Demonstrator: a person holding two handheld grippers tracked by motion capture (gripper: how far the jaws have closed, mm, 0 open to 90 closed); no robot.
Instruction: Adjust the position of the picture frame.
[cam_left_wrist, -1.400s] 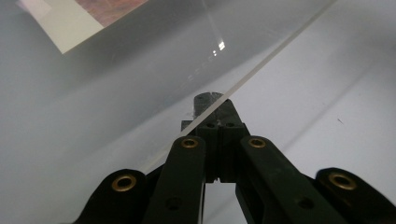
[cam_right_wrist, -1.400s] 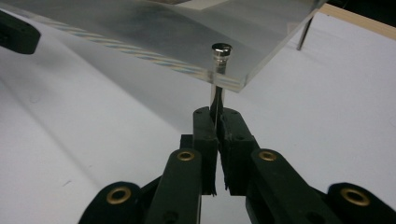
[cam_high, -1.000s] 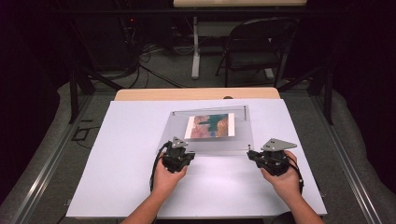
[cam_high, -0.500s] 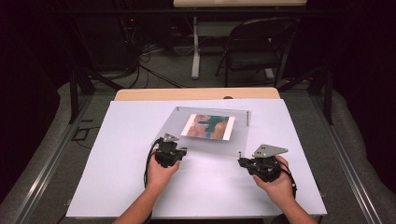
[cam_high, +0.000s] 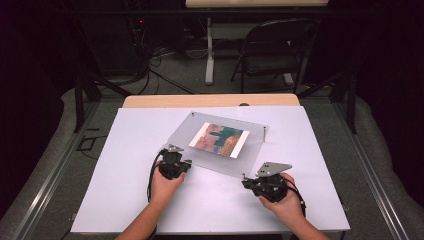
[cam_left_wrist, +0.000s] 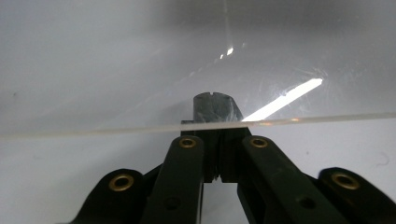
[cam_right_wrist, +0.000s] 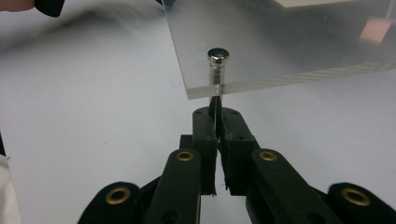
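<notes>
Nearest the camera in the high view: two hands hold the grippers over a white sheet (cam_high: 215, 200) covering the table. Left gripper (cam_high: 176, 161) sits at the near-left edge of a clear acrylic frame (cam_high: 200, 150); right gripper (cam_high: 248, 181) at the frame's near-right corner.

Left gripper view: jaws closed, tips meeting at the frame's edge (cam_left_wrist: 196, 126), which runs across as a thin pale line; tips pass under the plate and show through it. Grip on the edge looks likely, but pad contact can't be confirmed.

Right gripper view: jaws closed tight together, tips just below the frame's corner (cam_right_wrist: 205, 88), in line w/ a metal post (cam_right_wrist: 217, 63) standing through that corner. A thin stem runs down between the tips (whether pinched or merely beside: can't tell).

Frame lies roughly flat on the sheet, mid-table, turned at an angle; a picture (cam_high: 218, 140) in orange and teal sits inside it. Further posts at far corners.

Beyond the table: folding chair (cam_high: 272, 55), cables on the floor (cam_high: 165, 65), dark surround.
</notes>
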